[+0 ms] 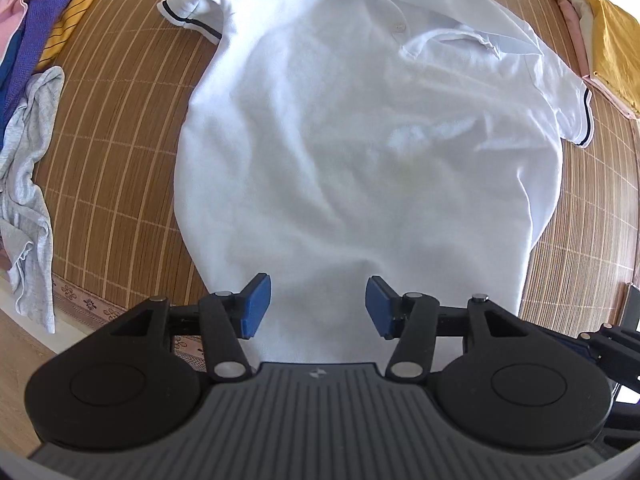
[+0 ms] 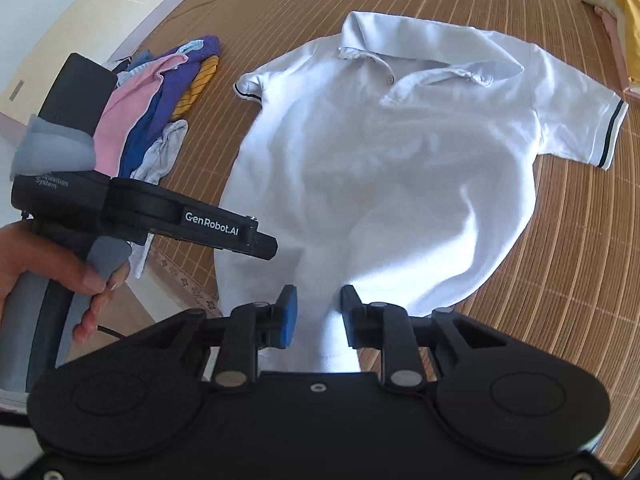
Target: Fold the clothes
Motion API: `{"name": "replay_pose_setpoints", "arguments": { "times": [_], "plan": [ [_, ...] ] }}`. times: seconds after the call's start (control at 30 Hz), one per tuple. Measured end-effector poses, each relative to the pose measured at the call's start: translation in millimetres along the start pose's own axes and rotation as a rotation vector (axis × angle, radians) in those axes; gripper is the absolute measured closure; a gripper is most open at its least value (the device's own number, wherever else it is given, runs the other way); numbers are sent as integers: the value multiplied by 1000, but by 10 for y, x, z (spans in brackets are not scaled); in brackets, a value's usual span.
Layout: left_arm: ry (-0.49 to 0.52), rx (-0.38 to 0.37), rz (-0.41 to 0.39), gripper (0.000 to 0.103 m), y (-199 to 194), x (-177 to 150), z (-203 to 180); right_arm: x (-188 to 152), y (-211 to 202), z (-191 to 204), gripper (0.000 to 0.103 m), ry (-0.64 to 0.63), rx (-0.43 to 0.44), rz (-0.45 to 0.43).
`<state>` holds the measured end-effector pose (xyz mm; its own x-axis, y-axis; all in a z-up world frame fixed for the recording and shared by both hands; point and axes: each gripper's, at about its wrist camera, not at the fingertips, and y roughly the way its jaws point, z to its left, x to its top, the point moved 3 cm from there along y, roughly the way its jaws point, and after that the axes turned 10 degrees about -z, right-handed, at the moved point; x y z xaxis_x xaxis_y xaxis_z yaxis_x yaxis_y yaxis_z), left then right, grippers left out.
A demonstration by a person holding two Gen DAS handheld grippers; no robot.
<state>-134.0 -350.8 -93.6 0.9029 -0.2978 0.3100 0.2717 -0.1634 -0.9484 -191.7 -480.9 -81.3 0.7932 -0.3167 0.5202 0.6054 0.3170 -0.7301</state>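
Observation:
A white polo shirt point(image 1: 340, 140) with dark-striped sleeve cuffs lies spread front-up on a bamboo mat point(image 1: 120, 160), collar far, hem toward me. My left gripper point(image 1: 318, 306) is open, its blue pads point(image 1: 256, 306) apart just above the shirt's hem. In the right wrist view the shirt point(image 2: 380, 168) shows again. My right gripper point(image 2: 318, 316) is open over the hem's right part, with cloth between its pads; I cannot tell if they touch it. The left gripper point(image 2: 264, 246) shows from the side at the hem's left corner, held by a hand point(image 2: 48, 272).
A pile of clothes point(image 1: 36, 28) in pink, purple, blue and yellow stripes lies at the mat's left, with a grey garment point(image 1: 28, 184) beside it. Folded yellow and pink clothes point(image 1: 600, 36) sit at the far right. The mat's patterned edge point(image 1: 92, 304) runs near left.

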Motion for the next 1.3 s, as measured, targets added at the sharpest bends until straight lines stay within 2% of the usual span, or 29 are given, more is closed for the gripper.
{"name": "replay_pose_setpoints", "arguments": {
  "times": [0.07,0.27,0.33,0.43,0.53,0.63,0.7,0.73,0.77,0.8,0.9,1.17,1.23,1.3],
  "plan": [
    [-5,1,11,44,45,-10,42,-76,-58,-122,72,66,-3,-8],
    [-16,-20,35,44,45,-100,-45,-184,-180,-671,71,194,-146,-31],
    [-5,-25,36,44,1,-144,-59,-212,-149,-805,70,198,-199,-29],
    [-2,-32,46,43,7,-154,-69,-225,-13,-851,69,207,-228,-21],
    [1,-36,51,43,19,-143,-54,-202,176,-764,59,211,-240,-28],
    [10,-35,54,43,29,-137,-15,-205,380,-666,59,180,-315,-24],
    [7,-31,62,43,52,-135,30,-216,445,-618,61,164,-379,-46],
    [3,-31,67,43,58,-134,61,-222,464,-585,66,144,-410,-61],
    [-2,-32,72,43,67,-129,88,-229,482,-541,71,100,-439,-67],
    [-6,-32,76,43,74,-121,108,-238,499,-502,91,42,-455,-66],
    [-1,-36,79,43,83,-73,148,-242,435,-513,100,16,-444,-60],
    [40,-55,83,42,124,72,134,-277,-437,-690,100,-97,-649,-81],
    [52,-60,87,42,139,83,96,-307,-545,-810,99,-72,-689,-85],
    [65,-65,95,42,159,72,46,-346,-631,-961,95,14,-692,-84]
  ]
}}
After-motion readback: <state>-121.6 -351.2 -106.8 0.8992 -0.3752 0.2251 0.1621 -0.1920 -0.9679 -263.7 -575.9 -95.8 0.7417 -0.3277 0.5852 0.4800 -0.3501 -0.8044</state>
